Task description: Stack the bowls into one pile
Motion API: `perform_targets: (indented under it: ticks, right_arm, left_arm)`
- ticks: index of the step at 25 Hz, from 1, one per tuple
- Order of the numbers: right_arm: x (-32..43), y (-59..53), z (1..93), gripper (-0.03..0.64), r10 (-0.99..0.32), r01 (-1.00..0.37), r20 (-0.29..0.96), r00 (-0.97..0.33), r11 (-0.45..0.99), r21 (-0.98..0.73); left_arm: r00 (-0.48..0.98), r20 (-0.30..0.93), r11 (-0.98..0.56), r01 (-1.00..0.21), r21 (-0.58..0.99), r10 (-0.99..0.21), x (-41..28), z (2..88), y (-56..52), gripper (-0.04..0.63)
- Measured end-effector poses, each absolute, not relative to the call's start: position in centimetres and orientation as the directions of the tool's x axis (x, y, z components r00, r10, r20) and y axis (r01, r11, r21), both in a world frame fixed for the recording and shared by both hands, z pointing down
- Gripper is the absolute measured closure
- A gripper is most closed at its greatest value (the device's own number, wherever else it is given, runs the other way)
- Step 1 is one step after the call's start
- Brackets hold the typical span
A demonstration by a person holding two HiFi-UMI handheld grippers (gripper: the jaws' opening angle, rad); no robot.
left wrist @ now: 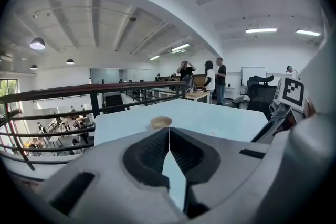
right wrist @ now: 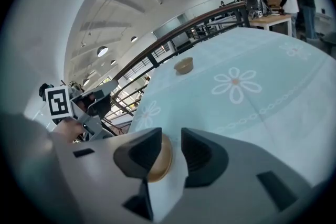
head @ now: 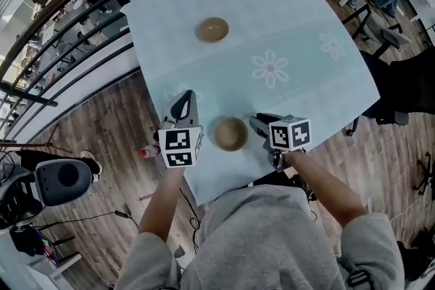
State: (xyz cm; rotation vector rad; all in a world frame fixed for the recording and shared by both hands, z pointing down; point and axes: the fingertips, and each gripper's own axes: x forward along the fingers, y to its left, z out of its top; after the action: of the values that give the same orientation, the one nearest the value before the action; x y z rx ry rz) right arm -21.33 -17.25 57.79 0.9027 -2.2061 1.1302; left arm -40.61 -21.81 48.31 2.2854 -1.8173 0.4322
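Grey hooded top (head: 272, 241) of the person fills the lower edge of the head view, with both forearms reaching toward the counter (head: 306, 78), which carries a pale blue cloth with a flower print (head: 270, 69). One tan bowl, the near bowl (head: 230, 134), stands upright close to the counter's near edge, between the two tools. Left tool (head: 185, 100) hangs at 9 o'clock of this bowl, just beside it and apart from it; its jaws are fully together with nothing between them. Right tool (head: 255, 122) sits at 3 o'clock of the near bowl, just beside its rim; its jaws stand a narrow gap apart. The gap shows bare cloth, and the bowl's rim appears behind the left-hand jaw with no pad pressing on it. A second tan bowl, the far bowl (head: 212, 29), stands upright at 12 o'clock of the near bowl, well apart from it, toward the counter's far side. Dark railing (head: 68, 58) runs past the counter at 10 o'clock, and wooden floor (head: 102, 125) shows around the counter
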Motion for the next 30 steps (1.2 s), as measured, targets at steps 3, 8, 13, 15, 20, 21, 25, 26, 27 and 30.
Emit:
perform_targets:
  ticks: [3,8,13,15,20,21,25,26,27,30]
  right_arm:
    - [-19.7,-18.9,56.7,0.500,-0.394,-0.752,0.645,-0.655,0.428,-0.502]
    - [-18.9,-20.6,55.9,0.499,-0.445,-0.734,0.585,-0.678,0.456,-0.503]
    - [-17.9,-21.3,57.7,0.575,-0.456,-0.776,0.639,-0.620,0.478,-0.412]
    - [-17.8,-21.3,58.3,0.583,-0.449,-0.774,0.643,-0.621,0.481,-0.411]
    - [-17.9,-20.9,60.4,0.584,-0.426,-0.775,0.660,-0.619,0.466,-0.427]
    - [-17.7,-20.8,60.8,0.586,-0.422,-0.779,0.667,-0.614,0.459,-0.427]
    - [-17.3,-20.8,61.8,0.586,-0.403,-0.780,0.678,-0.614,0.436,-0.448]
    - [-17.3,-20.8,62.0,0.586,-0.397,-0.777,0.677,-0.620,0.432,-0.458]
    - [-17.2,-20.6,62.3,0.586,-0.390,-0.773,0.676,-0.625,0.428,-0.468]
    - [-16.8,-20.3,63.1,0.586,-0.379,-0.772,0.679,-0.629,0.412,-0.485]
  left_arm:
    - [0.213,0.323,-0.245,-0.968,-0.061,-0.922,-40.5,47.8,-23.9,0.575]
    - [0.262,0.346,-0.325,-0.936,-0.139,-0.901,-39.4,48.6,-28.0,0.575]
    - [0.298,0.385,-0.397,-0.893,-0.211,-0.874,-38.1,49.6,-31.9,0.574]
    - [0.309,0.401,-0.421,-0.877,-0.230,-0.863,-37.5,50.2,-33.3,0.574]
    - [0.341,0.461,-0.501,-0.817,-0.286,-0.819,-36.3,52.3,-36.3,0.574]
    - [0.345,0.472,-0.512,-0.808,-0.292,-0.812,-36.1,52.8,-36.7,0.574]
    - [0.340,0.515,-0.543,-0.778,-0.315,-0.787,-35.4,54.6,-38.8,0.515]
    - [0.335,0.526,-0.548,-0.772,-0.321,-0.781,-35.3,55.1,-39.3,0.484]
    - [0.329,0.536,-0.551,-0.766,-0.329,-0.778,-35.2,55.6,-39.7,0.483]
    - [0.312,0.556,-0.566,-0.735,-0.373,-0.770,-34.7,57.0,-40.6,0.483]
